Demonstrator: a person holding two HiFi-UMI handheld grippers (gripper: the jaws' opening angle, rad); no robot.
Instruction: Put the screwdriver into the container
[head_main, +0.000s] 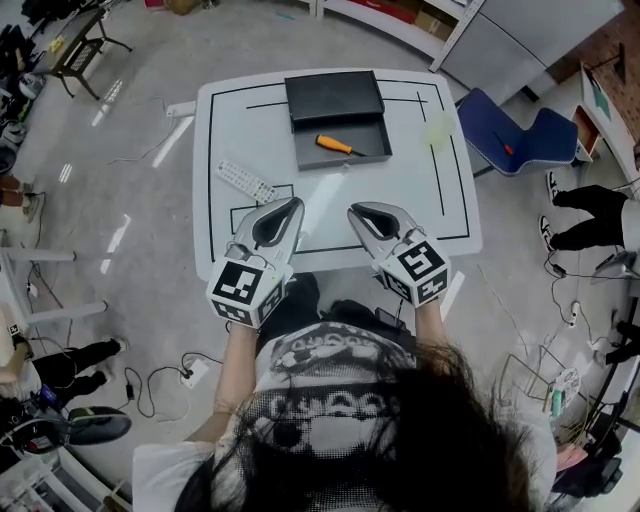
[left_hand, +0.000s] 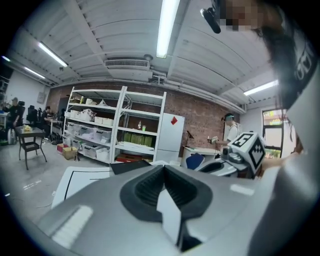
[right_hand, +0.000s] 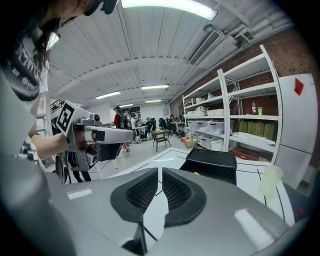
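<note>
Seen from above, a white square surface (head_main: 400, 200) marked with black lines stands on a pale floor, and the person holding the tools stands at its 6 o'clock edge. Toward 9 o'clock on the surface lies a white, slim remote control (head_main: 246, 182), set at a slant. Just below it, at about 7 o'clock, hovers the left tool (head_main: 293, 203), grey with a black-and-white marker cube. Its two sides are pressed together at the tip, with nothing between them. At 12 o'clock sits the black rectangular container (head_main: 372, 133), a shallow open tray with a flat black block behind it. The orange-handled screwdriver (head_main: 338, 147) lies inside the tray, slanted, well apart from both tools. At about 5 o'clock hovers the right tool (head_main: 355, 208), also grey with a marker cube. Its own view shows the ribbed black pads (right_hand: 176, 192) almost together, a thin slit between them and nothing in it. Toward 2 o'clock stands a pale see-through plastic cup (head_main: 438, 128). Off the surface, at 3 o'clock, is a blue padded chair (head_main: 515, 140)
</note>
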